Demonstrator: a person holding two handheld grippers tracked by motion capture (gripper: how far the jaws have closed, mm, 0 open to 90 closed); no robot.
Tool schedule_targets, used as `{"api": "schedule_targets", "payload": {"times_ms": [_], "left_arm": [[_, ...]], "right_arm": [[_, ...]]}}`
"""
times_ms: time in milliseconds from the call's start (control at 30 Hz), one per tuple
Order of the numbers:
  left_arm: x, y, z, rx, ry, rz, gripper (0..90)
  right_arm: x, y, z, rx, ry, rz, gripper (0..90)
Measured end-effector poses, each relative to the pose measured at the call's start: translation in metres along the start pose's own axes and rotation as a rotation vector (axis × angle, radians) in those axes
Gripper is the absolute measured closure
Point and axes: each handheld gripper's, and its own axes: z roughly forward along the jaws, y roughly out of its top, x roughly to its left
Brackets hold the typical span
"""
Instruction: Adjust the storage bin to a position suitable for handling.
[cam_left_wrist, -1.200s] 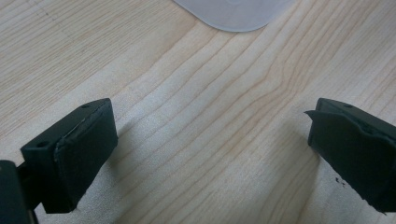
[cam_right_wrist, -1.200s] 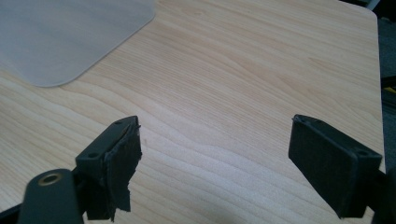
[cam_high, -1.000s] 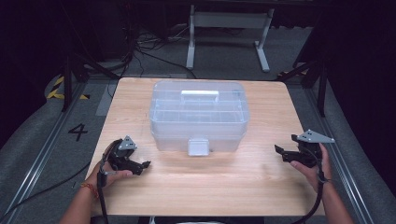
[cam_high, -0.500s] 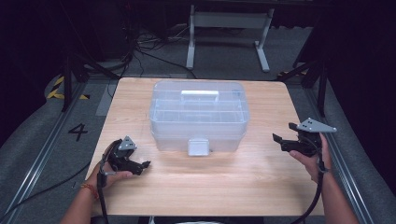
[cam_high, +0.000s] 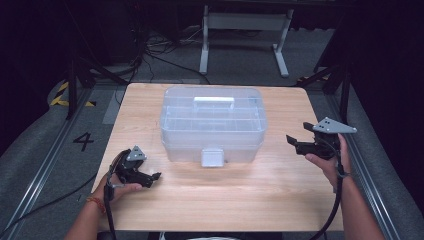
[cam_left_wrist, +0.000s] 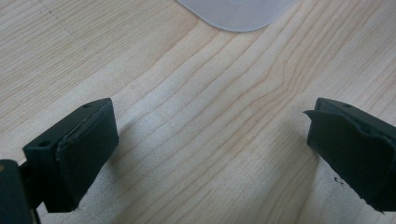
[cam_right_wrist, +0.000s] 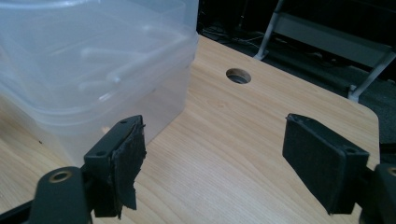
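**Clear storage box, lid latched, both tongs standing off**

Item one: the clear plastic box (cam_high: 212, 125), centre of the high view, slightly above the middle of the wooden table (cam_high: 225, 200). Its lid is down, the white handle (cam_high: 214, 101) lies flat on top, and the front latch (cam_high: 212, 156) faces you. That orientation likely suits a latch-first approach from your side.

Item two: your left gripper (cam_high: 155, 176), lower left of the high view, low over the table and well apart from the box. Its jaws stand wide with nothing between them; in the left gripper view only bare wood lies between the pads (cam_left_wrist: 84, 149), with the latch's rounded edge (cam_left_wrist: 238, 14) at the top of the frame. The tool points toward that latch, probably staged for it.

Item three: your right gripper (cam_high: 291, 141), right of centre in the high view, raised off the table near the box's right end. The jaws are wide and empty. In the right gripper view the box wall (cam_right_wrist: 93, 79) fills the upper left, so you appear lined up to brace or steady that end.

Also present: a round hole (cam_right_wrist: 238, 75) in the tabletop, upper middle of the right gripper view.
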Motion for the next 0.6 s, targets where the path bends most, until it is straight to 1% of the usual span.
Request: {"api": "schedule_targets", "payload": {"times_ms": [133, 267, 367, 600], "left_arm": [[0.0, 0.0, 0.0, 0.0, 0.0, 0.0, 2.5], [0.0, 0.0, 0.0, 0.0, 0.0, 0.0, 2.6], [0.0, 0.0, 0.0, 0.0, 0.0, 0.001, 2.5], [0.0, 0.0, 0.0, 0.001, 0.0, -0.001, 2.5]], "right_arm": [[0.001, 0.009, 0.001, -0.01, 0.004, 0.003, 22.8], [0.002, 0.018, 0.002, -0.019, 0.005, -0.014, 23.0], [0.003, 0.025, 0.001, -0.036, 0.007, -0.019, 23.2], [0.006, 0.042, 0.003, -0.052, 0.01, -0.038, 23.4]]}}
